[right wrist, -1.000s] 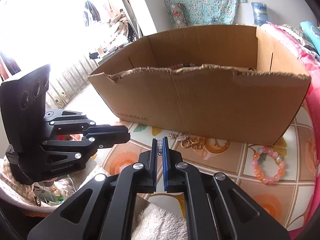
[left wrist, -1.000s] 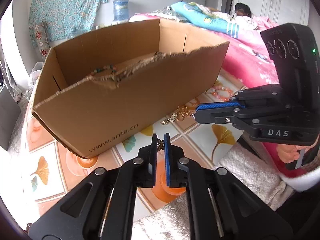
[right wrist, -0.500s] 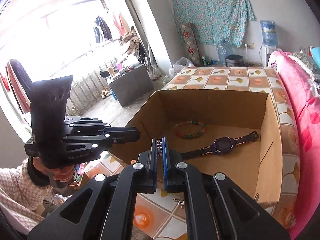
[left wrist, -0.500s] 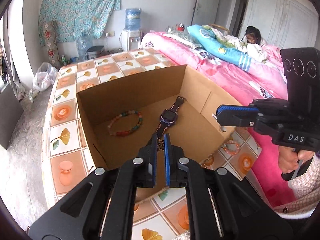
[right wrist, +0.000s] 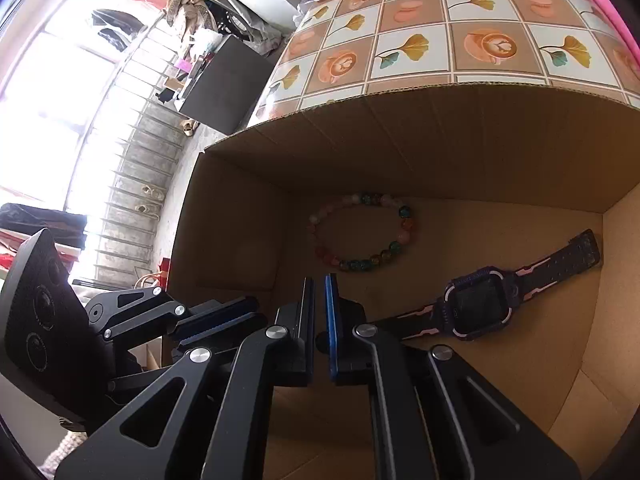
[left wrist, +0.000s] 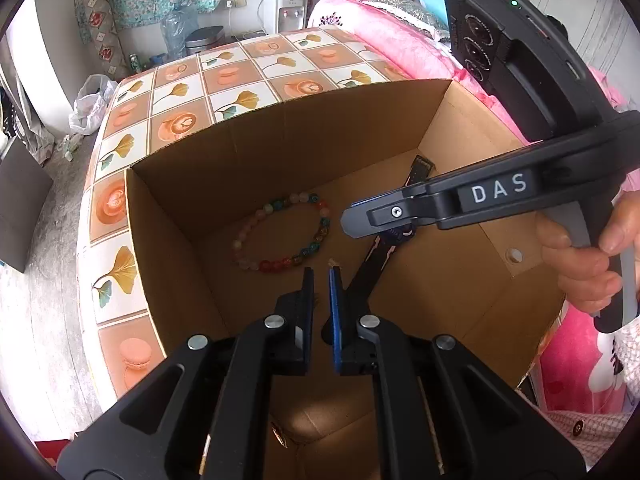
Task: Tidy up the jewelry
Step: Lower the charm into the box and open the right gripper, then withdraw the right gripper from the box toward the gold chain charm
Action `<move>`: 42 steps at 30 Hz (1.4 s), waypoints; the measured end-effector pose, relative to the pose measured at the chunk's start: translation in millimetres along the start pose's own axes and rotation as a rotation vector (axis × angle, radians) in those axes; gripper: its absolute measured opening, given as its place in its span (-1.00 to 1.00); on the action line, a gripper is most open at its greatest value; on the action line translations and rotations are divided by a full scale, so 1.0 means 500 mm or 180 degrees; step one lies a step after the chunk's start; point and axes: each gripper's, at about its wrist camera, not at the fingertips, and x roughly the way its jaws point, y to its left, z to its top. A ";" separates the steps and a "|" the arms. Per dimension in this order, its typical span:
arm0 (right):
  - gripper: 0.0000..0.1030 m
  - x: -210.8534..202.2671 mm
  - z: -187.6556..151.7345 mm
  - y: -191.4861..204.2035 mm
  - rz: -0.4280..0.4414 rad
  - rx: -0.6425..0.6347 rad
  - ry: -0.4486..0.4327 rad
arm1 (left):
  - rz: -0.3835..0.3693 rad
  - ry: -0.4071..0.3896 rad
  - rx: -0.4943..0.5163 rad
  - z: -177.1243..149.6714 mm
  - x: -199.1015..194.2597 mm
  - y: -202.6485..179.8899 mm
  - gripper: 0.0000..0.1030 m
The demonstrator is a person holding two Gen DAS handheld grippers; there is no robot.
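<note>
Left gripper (left wrist: 321,276): the two fingers stand almost pressed together, with a narrow slit between the pads. A small pale, brownish scrap shows at the tip and in the slit; what it is cannot be told. The gripper points steeply down into the cardboard box (left wrist: 208,168), above its floor and touching none of the items lying there.

Right gripper (right wrist: 319,284): fingers pressed together, only a hairline gap showing. Whether anything is pinched between the pads cannot be told. It too hangs over the inside of the box, clear of the contents. In the left wrist view it crosses from the right, held by a hand (left wrist: 580,256) on its handle, and it covers the middle of the watch.

Contents of the box, counted: one beaded bracelet (right wrist: 362,232) and one watch (right wrist: 480,308). The bracelet, of mixed pink, red, green and amber beads, lies flat on the box floor towards the far wall. The watch, dark with pink trim, lies flat to the right of the bracelet, strap stretched out, one end reaching the far right corner. The two items are near each other but apart.

The box stands on a table (left wrist: 224,76) covered with a cloth of leaf and cup squares. Beyond it: one water dispenser (left wrist: 284,8).
</note>
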 end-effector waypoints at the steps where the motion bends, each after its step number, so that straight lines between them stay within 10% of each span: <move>1: -0.88 0.002 0.001 -0.001 0.0011 0.0009 -0.0012 | 0.0008 -0.0002 -0.0009 0.000 0.000 0.002 -0.86; 14: -0.88 -0.111 -0.029 0.029 0.0055 -0.0183 -0.0576 | -0.0038 -0.0384 0.0031 -0.025 -0.077 -0.011 -0.86; 25: -0.50 -0.244 -0.272 0.080 0.0246 -0.0507 -0.1582 | -0.0367 -0.1421 0.0471 -0.190 -0.241 -0.101 -0.52; 36: -0.32 -0.200 -0.429 0.057 0.0272 -0.0244 -0.1594 | -0.0520 -0.1021 0.0238 -0.317 -0.147 -0.161 -0.36; 42: -0.13 -0.158 -0.462 0.039 -0.0282 -0.0160 -0.1474 | -0.0322 -0.0877 0.0106 -0.360 -0.095 -0.164 -0.36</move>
